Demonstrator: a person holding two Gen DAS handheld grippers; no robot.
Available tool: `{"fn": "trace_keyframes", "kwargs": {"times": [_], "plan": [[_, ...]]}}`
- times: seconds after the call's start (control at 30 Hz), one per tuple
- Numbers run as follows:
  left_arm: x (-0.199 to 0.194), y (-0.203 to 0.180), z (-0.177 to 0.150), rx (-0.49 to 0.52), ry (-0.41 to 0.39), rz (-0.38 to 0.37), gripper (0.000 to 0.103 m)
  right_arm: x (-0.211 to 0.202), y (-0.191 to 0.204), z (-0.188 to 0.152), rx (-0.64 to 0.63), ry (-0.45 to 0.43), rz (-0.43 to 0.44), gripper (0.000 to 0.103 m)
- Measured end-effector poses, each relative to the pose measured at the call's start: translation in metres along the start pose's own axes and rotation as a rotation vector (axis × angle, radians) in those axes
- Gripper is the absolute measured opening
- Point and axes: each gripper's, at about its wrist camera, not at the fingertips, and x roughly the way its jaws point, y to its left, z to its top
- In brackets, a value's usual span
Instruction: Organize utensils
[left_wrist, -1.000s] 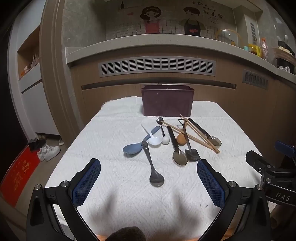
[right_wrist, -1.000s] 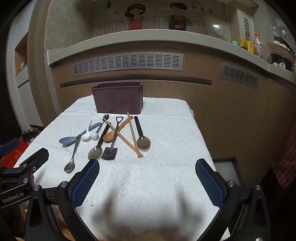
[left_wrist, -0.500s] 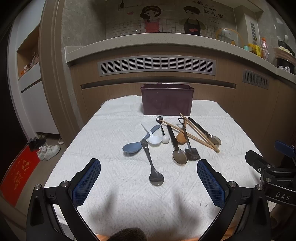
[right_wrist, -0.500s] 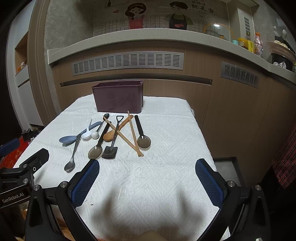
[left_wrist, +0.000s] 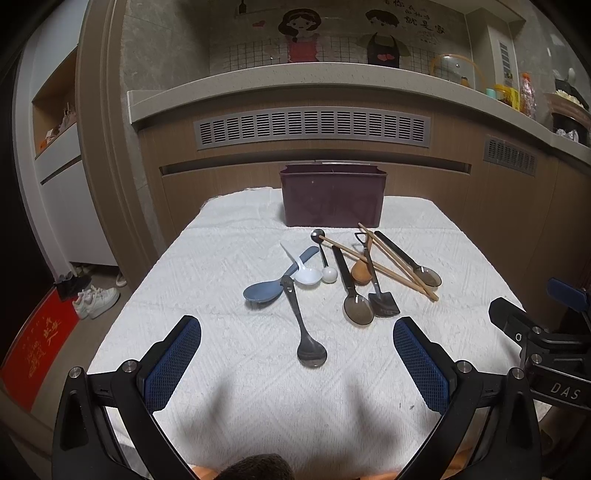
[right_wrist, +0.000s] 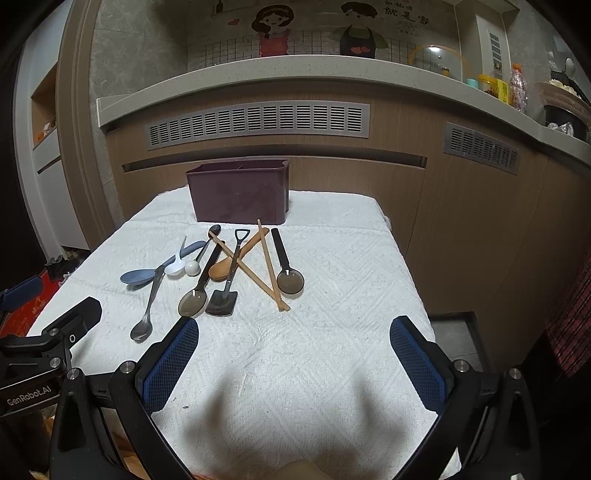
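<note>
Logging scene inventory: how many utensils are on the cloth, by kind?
Spoons: 7 (grey metal, blue, white, ball-end, wooden, two smoky clear ones)
Shovel spoon: 1
Chopsticks: 2
Total: 10 loose utensils, all lying in front of the bin.

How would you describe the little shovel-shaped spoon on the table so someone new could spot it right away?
Start at the dark purple bin at the far end of the white cloth-covered table, then look at the utensils lying in front of it. The shovel-shaped spoon lies near their right side. Unlike the round bowls around it, its dark head is flat and squared.
</note>
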Motion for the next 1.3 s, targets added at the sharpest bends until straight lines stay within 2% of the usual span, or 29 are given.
{"fn": "trace_keyframes", "kwargs": {"times": [0.6, 0.67, 1.3], "plan": [[-0.006, -0.006, -0.014, 0.000, 0.008, 0.000, 0.103, 0.001, -0.001, 0.001, -0.001, 0.000, 0.010, 0.103], [0.002, 0.000, -0.001, 0.001, 0.010, -0.002, 0.103, 0.001, 0.000, 0.000, 0.001, 0.001, 0.011, 0.103], [0.002, -0.001, 0.000, 0.003, 0.020, -0.005, 0.103, 0.002, -0.001, 0.001, 0.002, 0.006, 0.013, 0.103]]}}
